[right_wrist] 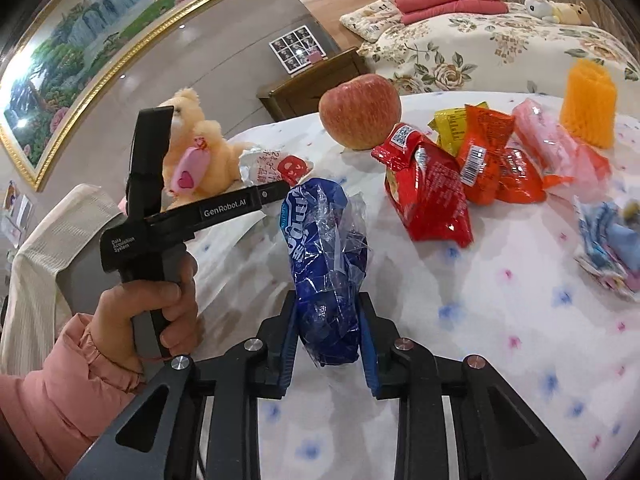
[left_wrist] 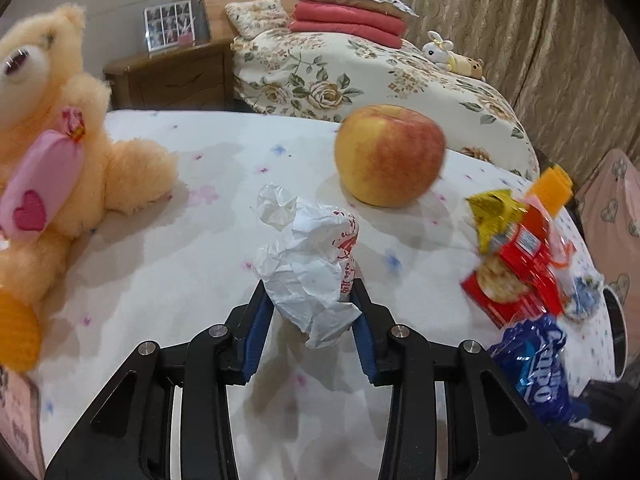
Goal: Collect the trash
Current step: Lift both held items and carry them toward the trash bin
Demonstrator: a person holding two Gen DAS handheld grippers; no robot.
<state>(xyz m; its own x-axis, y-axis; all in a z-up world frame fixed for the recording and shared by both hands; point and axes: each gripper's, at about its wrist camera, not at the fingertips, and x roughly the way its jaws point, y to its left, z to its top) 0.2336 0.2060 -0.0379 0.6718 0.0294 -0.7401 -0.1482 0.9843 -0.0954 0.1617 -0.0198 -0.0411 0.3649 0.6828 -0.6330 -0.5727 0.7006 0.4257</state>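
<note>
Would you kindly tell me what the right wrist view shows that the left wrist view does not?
Only the right wrist view shows the framed landscape painting, the person's left hand and the right gripper shut on the blue wrapper. Only the left wrist view shows the left gripper clamping the crumpled white paper. Both show the apple, teddy bear and bed.

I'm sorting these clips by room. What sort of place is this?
Most likely a home bedroom: a bed with a floral cover and folded pink quilts, a wooden nightstand beside it, and curtains behind. The work surface is a table under a flowered cloth.
</note>
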